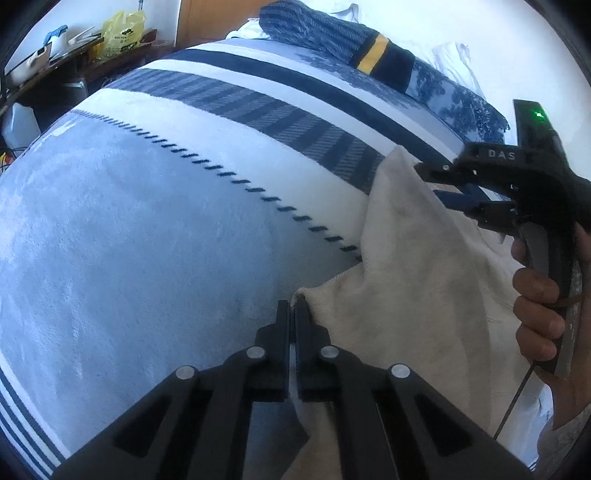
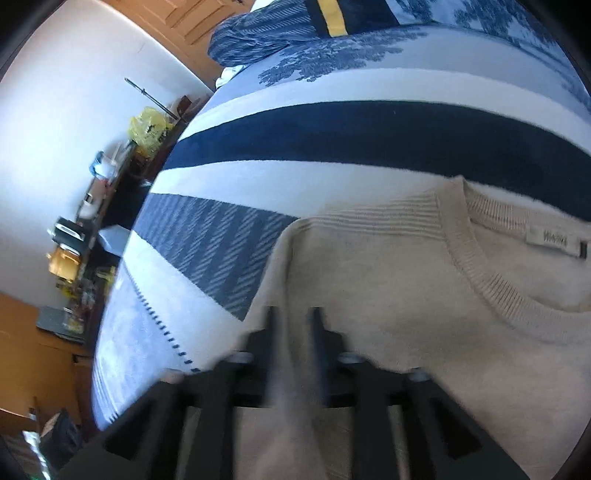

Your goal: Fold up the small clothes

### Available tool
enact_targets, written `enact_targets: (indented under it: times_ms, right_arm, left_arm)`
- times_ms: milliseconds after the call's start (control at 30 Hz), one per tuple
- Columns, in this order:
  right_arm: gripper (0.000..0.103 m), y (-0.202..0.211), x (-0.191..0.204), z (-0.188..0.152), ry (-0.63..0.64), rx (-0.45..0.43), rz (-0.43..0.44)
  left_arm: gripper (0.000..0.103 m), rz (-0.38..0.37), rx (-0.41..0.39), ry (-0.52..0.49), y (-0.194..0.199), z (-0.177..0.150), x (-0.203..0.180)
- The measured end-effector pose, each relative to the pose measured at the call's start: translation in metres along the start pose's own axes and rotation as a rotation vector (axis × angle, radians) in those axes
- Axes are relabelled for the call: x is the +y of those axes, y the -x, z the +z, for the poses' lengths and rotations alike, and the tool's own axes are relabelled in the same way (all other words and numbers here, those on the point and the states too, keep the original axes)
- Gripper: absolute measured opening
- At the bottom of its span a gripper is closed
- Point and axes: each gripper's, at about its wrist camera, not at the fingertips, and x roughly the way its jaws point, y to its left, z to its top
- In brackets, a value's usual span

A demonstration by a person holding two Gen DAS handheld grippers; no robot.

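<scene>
From the left wrist, a yellow bag (image 1: 123, 31) sits on the cluttered shelf (image 1: 55, 62) far left, its contents too small to make out. The left gripper (image 1: 291, 314) has its fingers together, pinching a folded edge of the cream sweater (image 1: 417, 280), which drapes away to the right over the blanket (image 1: 147, 229). The blanket is plush, pale blue near the camera, with a dashed navy line, a white band, hatched blue blocks and a solid navy stripe farther off. A rumpled dark blue cloth (image 1: 325, 37) with a yellow band lies at the far end. At right a hand (image 1: 543, 314) holds the right gripper (image 1: 454, 192), whose tips sit at the sweater's upper edge with a narrow gap between them; whether they grip fabric I cannot tell. From the right wrist, the sweater (image 2: 424, 332) lies flat on the blanket (image 2: 369, 136), filling the near right, soft knit with a ribbed round collar (image 2: 480, 273) and a white label (image 2: 554, 245) inside the neck. The right gripper (image 2: 293, 325) is blurred, its two fingers slightly apart above the sweater's left shoulder area; contact is unclear. The yellow bag (image 2: 147, 127) and shelf (image 2: 92, 229) clutter show far left.
</scene>
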Motion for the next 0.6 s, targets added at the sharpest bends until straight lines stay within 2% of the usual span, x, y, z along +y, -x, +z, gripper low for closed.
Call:
enact_targets:
  times_ms: [33, 100, 133, 200, 233, 300, 367, 400, 433, 467, 533, 600]
  right_arm:
    - [0.048, -0.005, -0.001, 0.002, -0.007, 0.013, -0.007]
    - [0.048, -0.001, -0.004, 0.004, -0.031, -0.022, -0.038]
    - [0.048, 0.004, -0.006, 0.005, -0.044, -0.045, -0.014]
    - [0.048, 0.010, -0.009, 0.004, -0.084, -0.057, 0.125]
    - [0.049, 0.010, -0.008, 0.003, -0.086, -0.055, 0.124]
    - [0.049, 0.004, 0.001, 0.001, -0.037, -0.038, 0.057]
    - [0.048, -0.017, 0.006, -0.002, -0.013, 0.049, 0.046]
    - [0.042, -0.025, 0.005, -0.003, -0.009, 0.078, 0.025]
    - [0.010, -0.026, 0.006, -0.004, -0.001, 0.068, 0.009]
    - [0.004, -0.022, 0.005, -0.003, -0.001, 0.052, 0.004]
    - [0.004, -0.012, 0.003, -0.004, -0.017, 0.005, -0.017]
    - [0.003, -0.013, -0.002, -0.005, -0.022, 0.004, -0.085]
  left_arm:
    - [0.002, -0.010, 0.001, 0.013, 0.000, 0.001, 0.002]
    - [0.002, -0.031, 0.009, 0.037, 0.000, 0.002, 0.005]
    - [0.002, -0.037, 0.014, 0.046, -0.002, 0.003, 0.007]
    - [0.002, -0.038, 0.026, 0.050, -0.005, 0.003, 0.008]
    - [0.002, -0.039, 0.029, 0.052, -0.006, 0.003, 0.008]
    - [0.002, -0.040, 0.027, 0.054, -0.005, 0.003, 0.008]
    - [0.002, -0.035, 0.025, 0.050, -0.006, 0.003, 0.007]
    - [0.002, -0.034, 0.024, 0.051, -0.006, 0.003, 0.007]
    - [0.002, -0.034, 0.024, 0.052, -0.006, 0.003, 0.007]
    - [0.002, -0.035, 0.023, 0.056, -0.006, 0.003, 0.007]
    - [0.002, -0.033, 0.014, 0.060, -0.004, 0.004, 0.008]
    - [0.002, -0.022, 0.017, 0.049, -0.007, 0.004, 0.006]
